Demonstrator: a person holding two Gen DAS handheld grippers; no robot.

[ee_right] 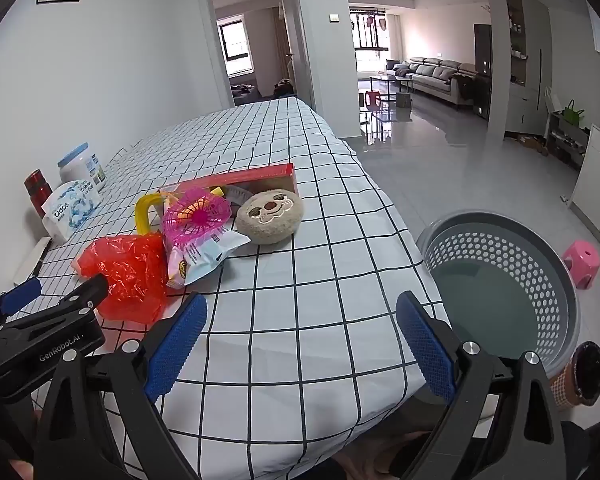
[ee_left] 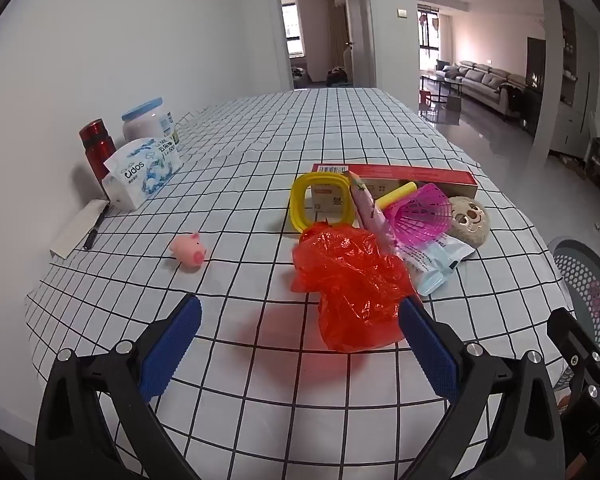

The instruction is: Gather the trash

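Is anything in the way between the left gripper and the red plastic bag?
No, nothing visible. The red plastic bag lies just ahead of the open left gripper, by its right finger, with only bare checked tablecloth between the fingers. The other clutter sits behind the bag.

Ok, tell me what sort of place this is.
Most likely a home's dining area: a table under a checked tablecloth, open to a living room with a grey sofa, and a doorway to another room.
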